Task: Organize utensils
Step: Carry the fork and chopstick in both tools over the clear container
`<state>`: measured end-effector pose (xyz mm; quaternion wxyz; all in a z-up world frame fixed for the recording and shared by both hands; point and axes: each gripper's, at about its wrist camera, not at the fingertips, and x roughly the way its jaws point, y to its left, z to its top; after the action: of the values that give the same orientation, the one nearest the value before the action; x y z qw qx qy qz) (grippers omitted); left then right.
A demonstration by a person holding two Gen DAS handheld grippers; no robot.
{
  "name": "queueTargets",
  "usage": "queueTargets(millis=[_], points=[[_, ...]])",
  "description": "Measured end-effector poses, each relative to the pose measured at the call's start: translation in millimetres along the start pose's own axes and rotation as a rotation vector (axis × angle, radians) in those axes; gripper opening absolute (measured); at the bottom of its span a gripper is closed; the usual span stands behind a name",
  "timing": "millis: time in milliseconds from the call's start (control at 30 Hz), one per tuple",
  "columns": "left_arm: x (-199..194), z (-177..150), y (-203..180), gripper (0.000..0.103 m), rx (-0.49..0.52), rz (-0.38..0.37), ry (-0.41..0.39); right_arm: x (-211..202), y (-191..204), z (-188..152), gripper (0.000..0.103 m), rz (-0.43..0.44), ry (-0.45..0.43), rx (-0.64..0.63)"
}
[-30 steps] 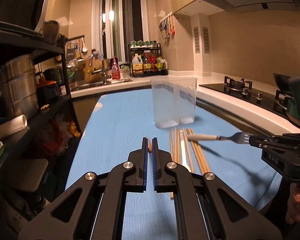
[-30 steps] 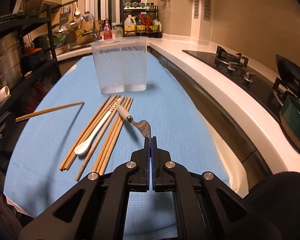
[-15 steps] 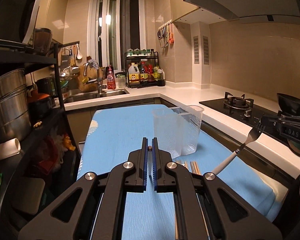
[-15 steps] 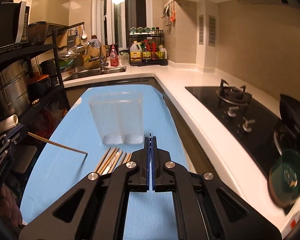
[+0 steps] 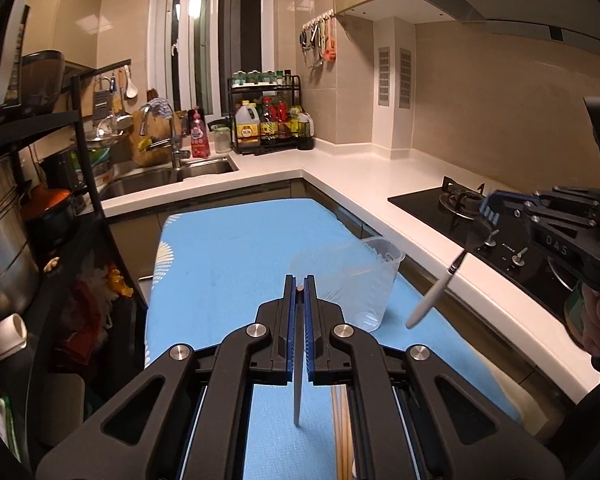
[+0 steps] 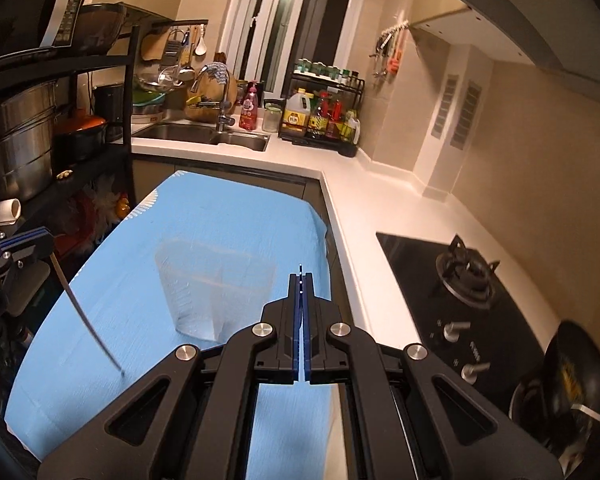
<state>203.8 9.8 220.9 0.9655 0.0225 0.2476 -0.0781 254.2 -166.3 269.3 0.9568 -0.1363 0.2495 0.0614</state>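
My left gripper [image 5: 299, 300] is clamped on one chopstick [image 5: 297, 392] by its top end; it hangs point-down, light, stiff, prone to pivot. My right gripper [image 6: 301, 292] pinches the fork [image 5: 440, 288] at its head: slick metal, handle hanging free. Both hover above the clear holder [image 5: 348, 276] on the blue cloth [image 5: 228, 248].

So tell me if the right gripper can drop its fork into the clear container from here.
Probably yes: the right gripper holds the fork just beside the clear container, whose top is open.
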Motion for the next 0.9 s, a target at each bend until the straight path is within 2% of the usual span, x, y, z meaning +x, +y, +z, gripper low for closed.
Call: queueTargets(millis=[200,433,567,767,900], points=[[3.8,40.4,-1.8,0.004,-0.002,-0.028,0.014,6.1,-10.0,50.0,0.001,0.008,0.013,-0.038],[-3.3,97.6,-0.6,0.004,-0.034,-0.069,-0.057,-4.5,-22.8,91.1,0.001,0.025,-0.044,-0.036],[6.1,127.2,-13.5,0.004,-0.02,-0.074,-0.098,8.8,-24.7,97.1,0.001,0.02,-0.043,-0.011],[17.9,152.0,-25.4,0.004,-0.009,-0.058,-0.151,43.3,-13.1,93.5,0.001,0.037,0.004,-0.017],[40.9,145.6,-20.2,0.004,-0.038,-0.049,-0.116,68.9,1.6,81.9,0.001,0.028,0.053,-0.07]])
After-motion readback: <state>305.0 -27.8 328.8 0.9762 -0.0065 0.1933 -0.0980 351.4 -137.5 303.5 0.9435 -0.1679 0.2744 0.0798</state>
